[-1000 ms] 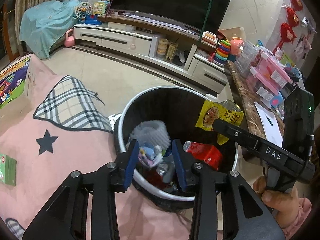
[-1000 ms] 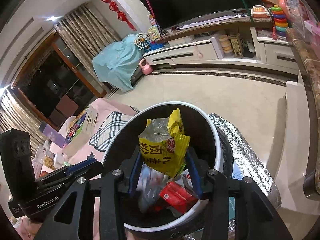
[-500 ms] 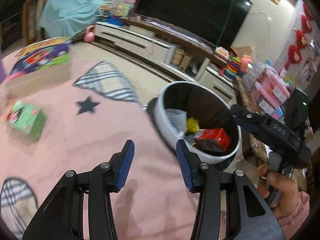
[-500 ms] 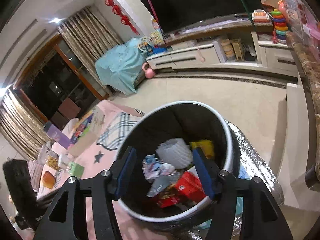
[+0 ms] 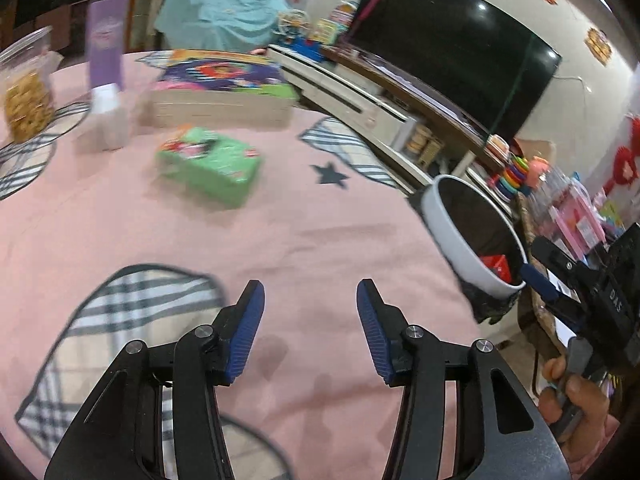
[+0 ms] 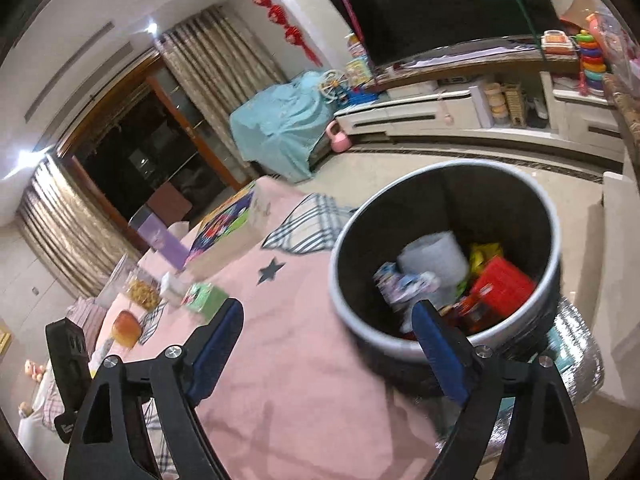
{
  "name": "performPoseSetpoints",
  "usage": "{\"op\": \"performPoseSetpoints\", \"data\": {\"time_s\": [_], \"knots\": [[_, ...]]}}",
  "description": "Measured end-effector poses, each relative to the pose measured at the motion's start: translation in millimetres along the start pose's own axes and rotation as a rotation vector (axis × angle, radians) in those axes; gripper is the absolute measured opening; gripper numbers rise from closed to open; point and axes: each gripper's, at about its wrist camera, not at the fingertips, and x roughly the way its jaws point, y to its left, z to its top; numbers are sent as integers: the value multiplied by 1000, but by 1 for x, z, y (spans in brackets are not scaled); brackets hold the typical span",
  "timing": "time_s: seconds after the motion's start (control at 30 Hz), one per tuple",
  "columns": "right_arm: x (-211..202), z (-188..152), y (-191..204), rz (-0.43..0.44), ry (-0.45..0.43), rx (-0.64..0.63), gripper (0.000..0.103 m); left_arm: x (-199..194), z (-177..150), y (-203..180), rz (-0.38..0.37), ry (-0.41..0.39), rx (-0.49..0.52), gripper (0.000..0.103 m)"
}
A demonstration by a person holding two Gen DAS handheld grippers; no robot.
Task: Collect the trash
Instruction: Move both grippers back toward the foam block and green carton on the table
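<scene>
Presently both my grippers stand empty, jaws apart, each having just been opening.

My left gripper (image 5: pixel 310 328) angles down over the pink tablecloth (image 5: pixel 280 240); my right gripper (image 6: pixel 328 344) tilts toward the near rim of the bin (image 6: pixel 552 240), right of the table. Green carton (image 5: pixel 210 168) lies flat far-left, long axis left to right.

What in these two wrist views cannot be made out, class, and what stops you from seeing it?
- Green box, left wrist view: motion blur makes its print unreadable.
- Trash bin, right wrist view: its base is hidden by the right hand-held gripper; lower rubbish is buried under the red pack.
- Same bin, left wrist view: its wall hides nearly all contents.
- Clear jar, left wrist view: cut off by the edge.
</scene>
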Motion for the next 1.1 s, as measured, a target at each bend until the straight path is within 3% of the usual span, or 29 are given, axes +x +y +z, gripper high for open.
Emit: {"op": "performPoseSetpoints", "data": {"time_s": [0.63,1.1], "knots": [[55,-62,87,130,181,-168,96,-46,-33,101,179,-40,-137,60],[103,-67,117,182,263,-280,96,-44,-33,138,211,-21,-215,61]]}}
